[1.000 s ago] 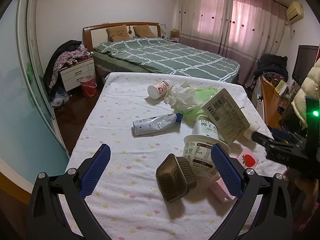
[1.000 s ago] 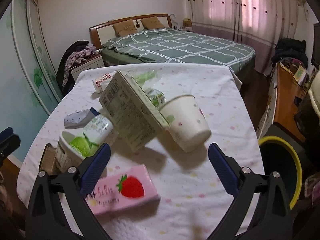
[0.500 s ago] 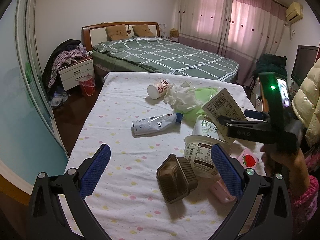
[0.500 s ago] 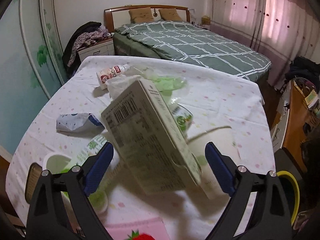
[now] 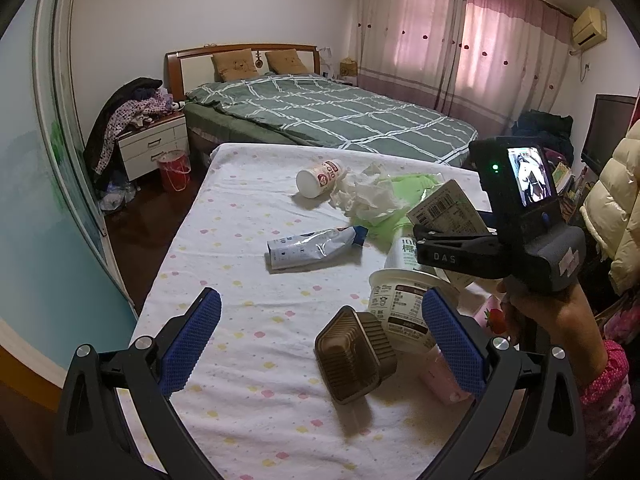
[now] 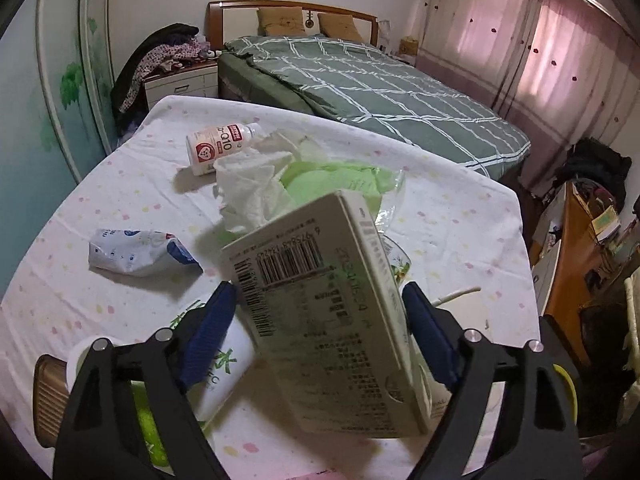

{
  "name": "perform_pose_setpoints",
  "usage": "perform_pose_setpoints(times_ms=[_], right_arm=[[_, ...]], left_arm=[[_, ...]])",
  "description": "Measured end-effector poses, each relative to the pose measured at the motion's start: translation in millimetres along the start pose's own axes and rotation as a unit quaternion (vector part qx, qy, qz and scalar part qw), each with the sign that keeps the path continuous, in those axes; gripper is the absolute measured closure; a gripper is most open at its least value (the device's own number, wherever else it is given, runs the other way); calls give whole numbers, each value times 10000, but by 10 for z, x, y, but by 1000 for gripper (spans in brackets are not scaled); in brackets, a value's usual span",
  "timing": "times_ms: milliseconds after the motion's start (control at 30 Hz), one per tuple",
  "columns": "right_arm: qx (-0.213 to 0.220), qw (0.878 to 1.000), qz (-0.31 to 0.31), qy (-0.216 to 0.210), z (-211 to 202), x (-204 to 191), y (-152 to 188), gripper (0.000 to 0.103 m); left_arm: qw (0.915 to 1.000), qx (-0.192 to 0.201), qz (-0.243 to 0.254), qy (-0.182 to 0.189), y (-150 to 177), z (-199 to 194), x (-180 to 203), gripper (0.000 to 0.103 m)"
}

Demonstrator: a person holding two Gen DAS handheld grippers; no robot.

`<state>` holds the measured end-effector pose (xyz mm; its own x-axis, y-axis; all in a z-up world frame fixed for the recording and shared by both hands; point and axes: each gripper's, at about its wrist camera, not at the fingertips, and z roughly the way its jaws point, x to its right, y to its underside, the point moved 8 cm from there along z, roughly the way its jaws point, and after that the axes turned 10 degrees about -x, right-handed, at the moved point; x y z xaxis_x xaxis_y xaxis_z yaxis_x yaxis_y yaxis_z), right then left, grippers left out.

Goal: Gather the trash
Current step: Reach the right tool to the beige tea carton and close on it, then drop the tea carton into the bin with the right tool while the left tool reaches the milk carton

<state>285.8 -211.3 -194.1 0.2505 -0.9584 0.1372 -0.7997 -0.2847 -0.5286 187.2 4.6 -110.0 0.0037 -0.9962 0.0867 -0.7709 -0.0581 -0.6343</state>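
Bedroom scene with a worktop (image 6: 460, 216) under a white, pastel-dotted cloth, scattered with rubbish. Right gripper (image 6: 318, 298) pointed down over a pale cardboard box with a printed barcode (image 6: 328, 312), jaws fairly wide and just now closing, box between the blue pads but not visibly squeezed; firm contact impossible to confirm. Box tilted, propped on other rubbish near the right edge of the worktop, one corner over a white plastic bottle with green lettering (image 6: 224, 364). Left gripper (image 5: 320, 300) wide open and empty, hovering above a brown ribbed plastic tray (image 5: 352, 356) beside a white labelled tub (image 5: 400, 304). Main risk, judged from the tilt: a skewed pinch across the box's slanted faces, with the box twisting or sliding out on lifting. Second risk: thin cardboard caving under a hard squeeze, grip lost that way instead. Third: lower pad catching the bottle underneath, dragging or rolling it toward the worktop edge. Also possible: the propped heap shifting once the box leaves, with crumpled white tissue (image 6: 252, 188) and a light green plastic bag (image 6: 336, 180) just behind it easily snagged. Yellow-rimmed bin (image 6: 566, 380) low at the right, only a sliver in view, so a loosely held box likely dropped short of it.
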Motion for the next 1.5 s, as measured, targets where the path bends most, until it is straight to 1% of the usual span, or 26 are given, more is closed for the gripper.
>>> perform_pose_setpoints(times_ms=[33, 67, 100, 133, 167, 233, 333, 367, 400, 467, 500, 533, 567, 600, 667, 700, 733, 800, 967, 1067, 1167, 1233, 1367, 1433, 1500], right_arm=[[51, 10000, 31, -18, -36, 28, 20, 29], [144, 9999, 80, -32, -91, 54, 25, 39], [251, 9993, 189, -189, -182, 94, 25, 62], [248, 9989, 272, -295, -230, 116, 42, 69], [297, 9982, 356, -377, -292, 146, 48, 71], [417, 9972, 451, -416, -398, 222, 47, 71], [379, 9969, 412, -547, -414, 241, 26, 71], [382, 9968, 435, -544, -405, 261, 12, 69], [363, 9970, 436, -522, -385, 280, -3, 65], [252, 9964, 453, -673, -313, 284, 2, 65], [172, 9961, 450, -738, -264, 258, 2, 63], [100, 9959, 439, -778, -211, 251, 0, 55], [80, 9958, 446, -801, -188, 250, 6, 51], [52, 9955, 457, -825, -164, 255, 14, 49], [-34, 9949, 444, -901, -114, 225, 40, 49], [-72, 9948, 421, -921, -96, 201, 52, 54], [-116, 9946, 389, -951, -78, 170, 69, 72], [-105, 9936, 423, -1047, -99, 155, 84, 74], [292, 9903, 649, -1190, -421, 260, 70, 75], [572, 9878, 815, -1194, -685, 452, 87, 75], [749, 9865, 1020, -1041, -882, 751, 167, 75], [801, 9854, 1239, -848, -959, 1032, 280, 75], [738, 9809, 1760, -388, -956, 1627, 585, 74], [643, 9758, 2080, -214, -901, 1943, 788, 74], [552, 9708, 2332, 76, -843, 2237, 989, 74]], left_arm=[[10000, 1, 0, 8, 9, -15, -4, 4], [10000, 3, 2, 15, 18, -17, -4, 4], [10000, -1, 7, 26, 24, -16, 1, 4], [10000, -5, 17, 36, 29, -22, 13, 4], [10000, -9, 28, 43, 34, -27, 24, 4], [10000, -4, 68, 71, 41, -34, 65, 4], [9999, 9, 124, 86, 51, -43, 115, 4], [9999, 19, 133, 97, 53, -53, 130, 4], [9998, 34, 135, 104, 51, -66, 135, 4], [9998, 59, 129, 105, 59, -88, 141, 4], [9998, 59, 125, 107, 60, -97, 148, 4], [9998, 58, 121, 110, 63, -104, 146, 4], [9999, 55, 119, 109, 60, -108, 142, 4], [9999, 53, 116, 105, 59, -109, 133, 4], [9999, 53, 113, 111, 60, -111, 138, 4], [9999, 48, 109, 120, 59, -109, 134, 4], [9999, 46, 110, 124, 59, -107, 132, 4], [9998, 39, 121, 134, 60, -100, 134, 4], [9997, 15, 185, 177, 75, -79, 188, 4], [9992, -4, 278, 281, 94, -62, 277, 4], [9982, -63, 419, 430, 136, -37, 413, 4], [9967, -145, 573, 561, 196, 2, 550, 4], [9920, -316, 906, 819, 349, 109, 844, 4], [9889, -457, 1049, 952, 445, 192, 988, 4], [9856, -608, 1163, 1065, 529, 285, 1106, 4]])
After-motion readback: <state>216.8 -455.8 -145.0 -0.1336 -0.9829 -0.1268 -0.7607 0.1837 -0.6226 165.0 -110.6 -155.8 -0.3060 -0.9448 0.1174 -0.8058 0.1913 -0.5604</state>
